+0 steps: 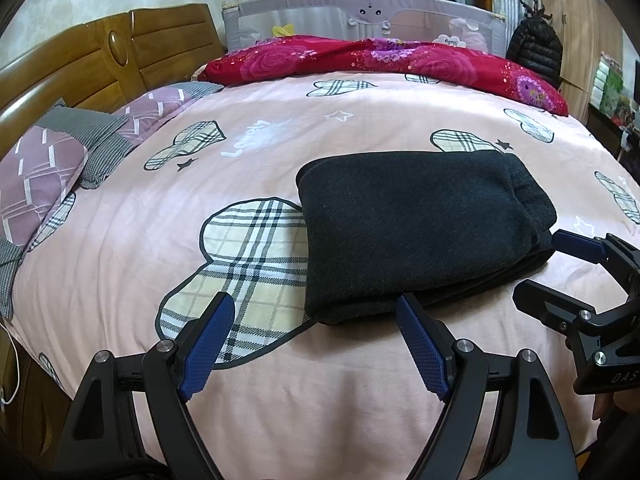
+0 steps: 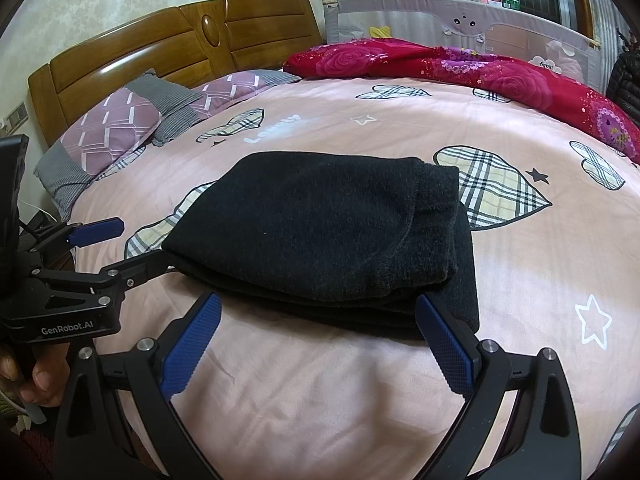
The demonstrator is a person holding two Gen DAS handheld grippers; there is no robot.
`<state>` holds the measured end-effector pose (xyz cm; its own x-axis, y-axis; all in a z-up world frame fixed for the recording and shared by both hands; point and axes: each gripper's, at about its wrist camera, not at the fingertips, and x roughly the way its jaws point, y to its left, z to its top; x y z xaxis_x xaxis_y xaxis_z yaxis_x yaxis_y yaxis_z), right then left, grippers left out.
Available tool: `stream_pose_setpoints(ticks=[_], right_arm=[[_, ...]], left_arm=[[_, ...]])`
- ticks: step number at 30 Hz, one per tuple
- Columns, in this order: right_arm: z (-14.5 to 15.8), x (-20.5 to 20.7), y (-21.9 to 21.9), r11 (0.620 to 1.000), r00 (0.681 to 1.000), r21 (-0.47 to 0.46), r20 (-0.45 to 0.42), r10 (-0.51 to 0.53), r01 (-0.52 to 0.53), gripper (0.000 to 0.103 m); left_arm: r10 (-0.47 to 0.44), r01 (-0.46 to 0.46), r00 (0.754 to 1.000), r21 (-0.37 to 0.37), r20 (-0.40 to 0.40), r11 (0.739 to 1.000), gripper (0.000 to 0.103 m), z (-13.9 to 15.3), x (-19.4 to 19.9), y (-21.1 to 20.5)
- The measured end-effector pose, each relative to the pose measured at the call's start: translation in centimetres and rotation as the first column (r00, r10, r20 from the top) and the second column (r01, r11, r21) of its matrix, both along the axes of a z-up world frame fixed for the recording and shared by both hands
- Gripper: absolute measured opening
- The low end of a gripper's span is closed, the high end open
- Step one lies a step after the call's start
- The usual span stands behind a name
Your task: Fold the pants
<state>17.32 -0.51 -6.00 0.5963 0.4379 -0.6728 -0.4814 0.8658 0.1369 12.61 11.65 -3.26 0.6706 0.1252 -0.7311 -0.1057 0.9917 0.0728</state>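
Dark grey pants (image 1: 420, 232) lie folded into a thick stack on the pink bedsheet (image 1: 120, 240). In the left wrist view my left gripper (image 1: 314, 304) is open, its blue pads (image 1: 208, 340) just short of the stack's near left corner, holding nothing. My right gripper (image 1: 548, 268) shows at the right edge, open beside the stack's right end. In the right wrist view the pants (image 2: 320, 232) fill the middle. The right gripper (image 2: 318, 302) stands open at their near edge, and the left gripper (image 2: 136, 242) is open at the stack's left corner.
Purple and grey pillows (image 1: 44, 176) lie against the wooden headboard (image 1: 100, 60) on the left. A red floral quilt (image 1: 380, 60) runs along the far side under a grey bed rail (image 1: 360, 8). A black jacket (image 1: 534, 52) hangs at far right. A hand (image 2: 36, 380) grips the left handle.
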Motion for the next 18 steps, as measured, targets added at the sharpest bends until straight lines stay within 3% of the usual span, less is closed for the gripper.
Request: stream_pose_setpoints(ticks=[18], right_arm=[[0.9,0.5,-1.1,0.999,0.999,0.011,0.023,-0.03,0.03,0.098]], left_arm=[[-0.006,0.006,1.0,-0.004,0.021,1.0,0.083,0.8,0.2,-0.3]])
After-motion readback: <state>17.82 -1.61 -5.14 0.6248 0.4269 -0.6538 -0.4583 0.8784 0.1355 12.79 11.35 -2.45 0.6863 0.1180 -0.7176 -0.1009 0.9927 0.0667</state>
